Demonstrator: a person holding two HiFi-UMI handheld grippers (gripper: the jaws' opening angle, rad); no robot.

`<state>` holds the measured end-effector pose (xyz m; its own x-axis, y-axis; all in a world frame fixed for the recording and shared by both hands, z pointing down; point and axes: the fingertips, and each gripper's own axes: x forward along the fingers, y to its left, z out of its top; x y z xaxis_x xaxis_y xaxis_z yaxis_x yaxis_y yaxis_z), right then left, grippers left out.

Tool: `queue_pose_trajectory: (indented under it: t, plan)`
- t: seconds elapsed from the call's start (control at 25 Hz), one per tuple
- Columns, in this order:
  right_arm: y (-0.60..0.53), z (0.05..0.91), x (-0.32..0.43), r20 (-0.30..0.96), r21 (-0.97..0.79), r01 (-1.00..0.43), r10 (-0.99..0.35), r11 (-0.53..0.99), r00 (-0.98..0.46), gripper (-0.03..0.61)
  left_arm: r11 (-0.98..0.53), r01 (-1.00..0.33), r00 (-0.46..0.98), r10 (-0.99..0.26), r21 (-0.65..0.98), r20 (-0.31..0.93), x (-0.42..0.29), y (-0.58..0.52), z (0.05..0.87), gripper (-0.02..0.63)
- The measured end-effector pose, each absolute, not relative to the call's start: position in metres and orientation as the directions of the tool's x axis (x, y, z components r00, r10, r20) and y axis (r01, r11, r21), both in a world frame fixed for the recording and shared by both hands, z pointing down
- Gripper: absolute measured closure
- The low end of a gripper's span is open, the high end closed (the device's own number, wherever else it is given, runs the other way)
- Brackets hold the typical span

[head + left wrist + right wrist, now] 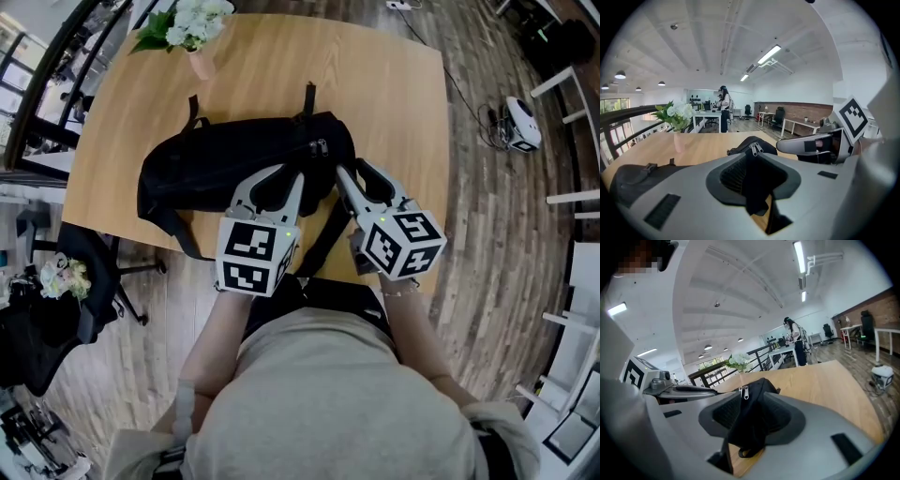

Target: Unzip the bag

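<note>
A black bag (234,164) lies lengthwise across the wooden table (375,84), its right end close to the near edge where the person stands. The two metal zipper pulls (754,148) sit together on top of that right end. The left gripper (289,176) hangs over the near side of the bag with its jaws apart. In its own view the dark fabric fills the gap between the ribbed pads, and I can't see either pad pressing on it. The right gripper (350,167) is just beside the left one, angled in towards the same end of the bag. Its jaws are also spread wide, and in its view the bag's end and the zipper pulls rise in the gap between them without being clamped. A black strap (323,239) runs from the bag, passes between the two grippers and goes over the table edge. The marker cubes (255,253) on the grippers face up near the person's forearms. A vase of white flowers (192,28) stands at the far left corner of the table, well apart from the bag.
</note>
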<state>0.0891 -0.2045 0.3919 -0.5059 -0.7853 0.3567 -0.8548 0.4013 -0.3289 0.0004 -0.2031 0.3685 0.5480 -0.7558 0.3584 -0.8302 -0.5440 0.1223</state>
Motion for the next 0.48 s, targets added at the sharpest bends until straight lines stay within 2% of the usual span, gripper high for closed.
queue_pose_trajectory:
  t: [0.48]
  plan:
    - [-0.227,0.406,0.087,0.354,-0.428,-0.803,-0.741,0.414,-0.571,0.423,-0.625,-0.780,0.573,-0.724,-0.014,0.383,0.029,-0.224,0.372,0.526]
